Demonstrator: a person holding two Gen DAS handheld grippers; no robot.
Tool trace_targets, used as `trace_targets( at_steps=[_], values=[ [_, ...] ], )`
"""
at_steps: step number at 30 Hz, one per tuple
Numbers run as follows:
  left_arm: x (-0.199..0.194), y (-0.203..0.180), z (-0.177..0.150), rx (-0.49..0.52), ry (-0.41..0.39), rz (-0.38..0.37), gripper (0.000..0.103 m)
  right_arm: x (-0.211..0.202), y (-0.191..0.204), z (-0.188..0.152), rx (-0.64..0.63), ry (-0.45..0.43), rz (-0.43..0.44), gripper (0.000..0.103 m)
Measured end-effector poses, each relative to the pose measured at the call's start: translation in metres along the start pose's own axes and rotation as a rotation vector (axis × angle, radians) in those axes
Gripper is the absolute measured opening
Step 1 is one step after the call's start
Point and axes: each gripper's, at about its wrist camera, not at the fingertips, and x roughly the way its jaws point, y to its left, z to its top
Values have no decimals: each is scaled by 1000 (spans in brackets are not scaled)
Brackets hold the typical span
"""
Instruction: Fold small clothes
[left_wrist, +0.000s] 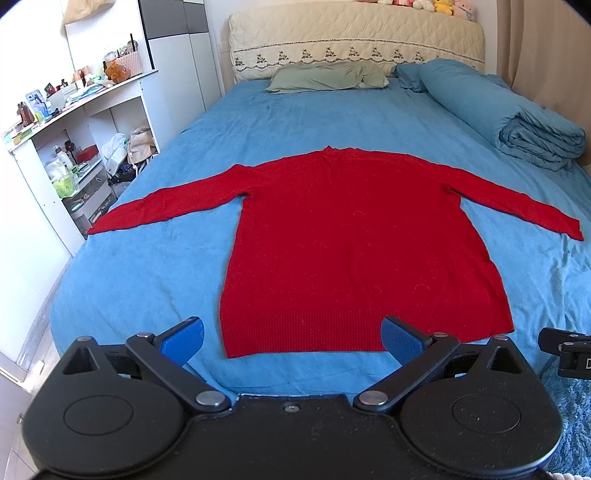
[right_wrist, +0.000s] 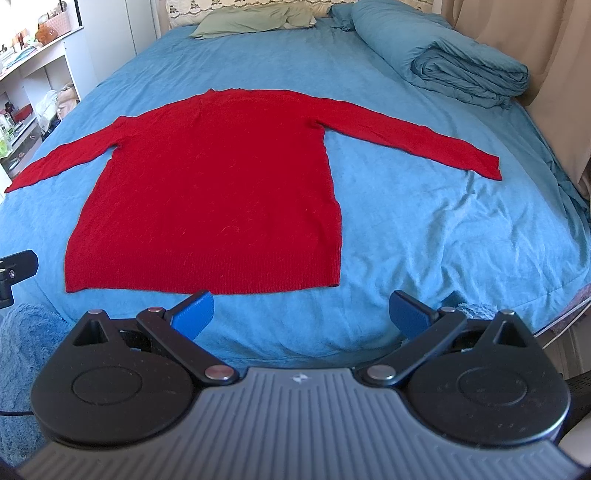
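Red sweater (left_wrist: 354, 258) lies flat on the blue bed (left_wrist: 147, 288), both sleeves spread out, hem toward the cameras, neck toward the green pillow (left_wrist: 325, 75). Left gripper (left_wrist: 291, 338) wide apart, empty, over the hem edge. Right gripper (right_wrist: 301, 314) wide apart, empty, just short of the hem. Rolled blue duvet (right_wrist: 461, 70) at the far right

Both wrist views face headboard from bed foot (left one nearer), sharing red sweater (left_wrist: 354, 251).
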Motion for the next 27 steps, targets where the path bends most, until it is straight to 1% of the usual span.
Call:
trace_targets(
  at_steps=[9, 27],
  values=[
    [0, 5, -1, -14, 0, -18, 103, 1, 1, -1, 5, 7, 10, 103],
    [-1, 5, 0, -15, -1, -19, 103, 0, 1, 2, 1, 9, 10, 103]
  ],
)
